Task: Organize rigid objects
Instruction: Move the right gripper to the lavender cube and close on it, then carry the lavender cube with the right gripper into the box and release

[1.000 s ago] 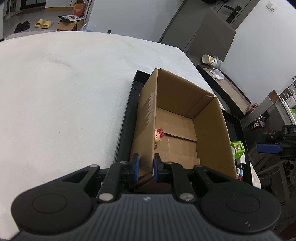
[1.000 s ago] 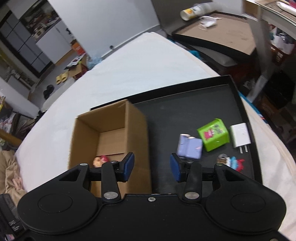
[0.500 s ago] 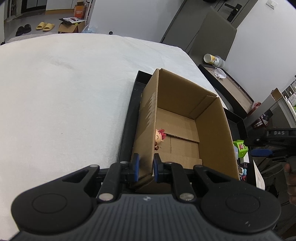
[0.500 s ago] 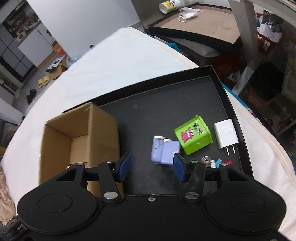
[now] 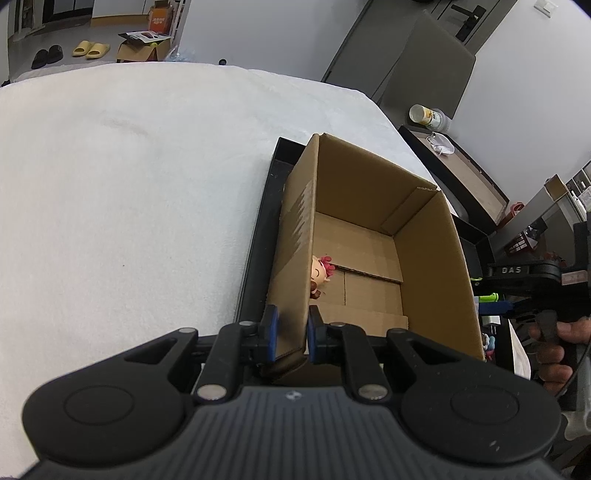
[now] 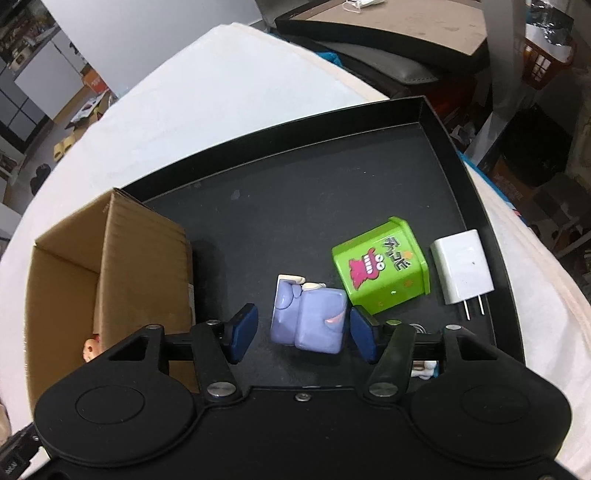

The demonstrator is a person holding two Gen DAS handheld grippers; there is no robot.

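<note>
An open cardboard box (image 5: 373, 236) stands at the left of a black tray (image 6: 314, 184); it also shows in the right wrist view (image 6: 140, 258). A small red-haired doll (image 5: 320, 275) lies inside it. My left gripper (image 5: 291, 332) is shut on the box's near left wall. My right gripper (image 6: 301, 332) is open, low over the tray, its jaws on either side of a purple figurine (image 6: 310, 317) without touching it. A green tin box (image 6: 380, 269) and a white charger plug (image 6: 461, 269) lie to the right.
The tray lies on a white cloth-covered table (image 5: 129, 184). A small toy (image 6: 424, 369) peeks out under my right finger. A dark side table (image 6: 388, 33) stands beyond the tray. The hand holding the right gripper (image 5: 554, 343) shows at the right.
My right gripper has moved right and down, from beside the box to around the purple figurine. My left gripper keeps its hold on the box wall.
</note>
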